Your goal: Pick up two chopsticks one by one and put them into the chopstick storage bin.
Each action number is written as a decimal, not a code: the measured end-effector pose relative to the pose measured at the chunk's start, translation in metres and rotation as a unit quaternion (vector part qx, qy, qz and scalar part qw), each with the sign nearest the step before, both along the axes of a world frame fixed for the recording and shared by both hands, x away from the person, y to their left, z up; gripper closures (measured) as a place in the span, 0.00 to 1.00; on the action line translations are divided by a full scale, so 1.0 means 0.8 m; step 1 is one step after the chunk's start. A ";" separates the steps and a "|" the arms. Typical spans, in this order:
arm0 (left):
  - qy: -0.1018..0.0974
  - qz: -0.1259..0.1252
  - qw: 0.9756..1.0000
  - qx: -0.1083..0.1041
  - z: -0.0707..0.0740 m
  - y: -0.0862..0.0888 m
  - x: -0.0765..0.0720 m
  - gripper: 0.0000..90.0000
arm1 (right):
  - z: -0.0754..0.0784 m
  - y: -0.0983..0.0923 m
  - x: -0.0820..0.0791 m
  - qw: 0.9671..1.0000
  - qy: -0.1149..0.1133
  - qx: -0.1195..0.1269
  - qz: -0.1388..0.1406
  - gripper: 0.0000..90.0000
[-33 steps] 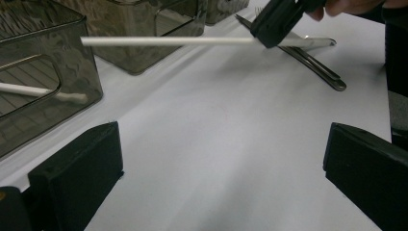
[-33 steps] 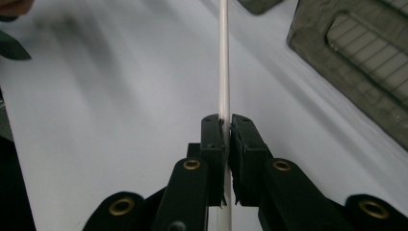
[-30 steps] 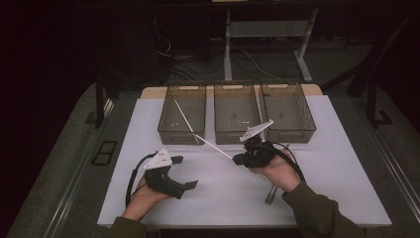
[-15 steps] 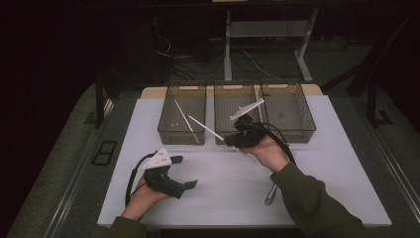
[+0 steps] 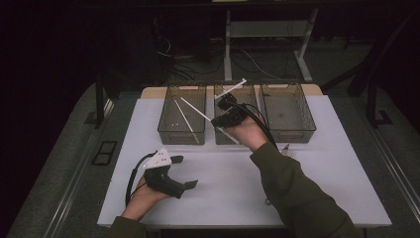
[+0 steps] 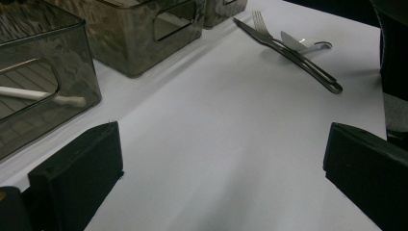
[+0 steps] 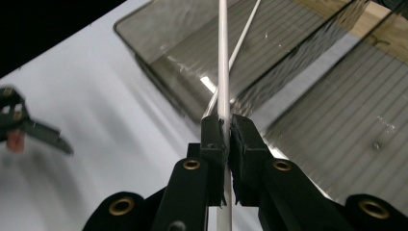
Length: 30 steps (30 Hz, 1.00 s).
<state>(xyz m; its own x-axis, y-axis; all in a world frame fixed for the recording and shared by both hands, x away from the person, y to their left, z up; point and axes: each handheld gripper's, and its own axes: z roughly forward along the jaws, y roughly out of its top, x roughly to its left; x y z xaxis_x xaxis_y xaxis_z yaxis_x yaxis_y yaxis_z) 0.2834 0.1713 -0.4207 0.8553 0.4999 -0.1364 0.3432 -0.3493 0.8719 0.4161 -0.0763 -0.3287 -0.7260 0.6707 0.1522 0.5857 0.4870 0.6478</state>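
On a white-topped bench (image 5: 317, 193) under dim light, a person works a hand-held gripper in each hand; three smoky, see-through bins stand in a row along the far edge. The right gripper (image 5: 218, 120) hangs over the near wall of the middle bin (image 5: 224, 139), its jaws clamped tight on a thin white stick (image 5: 195, 110) that slants up and leftward over the left bin (image 5: 182, 135); in the right gripper view the same stick (image 7: 223, 57) runs straight up from between the pressed-together jaws, crossing above the ribbed bin floor. A second white stick (image 5: 185, 120) lies aslant inside the left bin; the left gripper view shows one end of it (image 6: 38, 95) through the bin's cut-out handle. The right bin (image 5: 297, 133) stands just beside the middle one; a white rod (image 5: 231, 89) juts up and rightward behind the right gripper. The left gripper (image 5: 187, 172) rests low near the front of the bench, well apart from the bins, its jaws spread wide with nothing between them; bare white surface shows between the two black pads in its own view. Cutlery lies on the bench to the right of the person's sleeve (image 5: 297, 198); a fork (image 6: 261, 22) and a dark-handled knife (image 6: 298, 60) lie touching, with a spoon (image 6: 308, 44) just beside them.
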 end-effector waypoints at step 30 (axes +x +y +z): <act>-0.002 -0.007 1.000 -0.001 0.001 -0.002 0.000 0.00 | -0.019 0.104 0.108 0.997 0.036 -0.016 -0.066 0.93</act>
<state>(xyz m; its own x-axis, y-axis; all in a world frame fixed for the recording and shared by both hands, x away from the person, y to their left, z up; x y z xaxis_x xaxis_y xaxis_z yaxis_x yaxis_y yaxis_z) 0.2831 0.1695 -0.4202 0.8632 0.4869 -0.1338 0.3342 -0.3522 0.8742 0.5022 0.0066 -0.3442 -0.6194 0.7644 0.1789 0.6907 0.4222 0.5871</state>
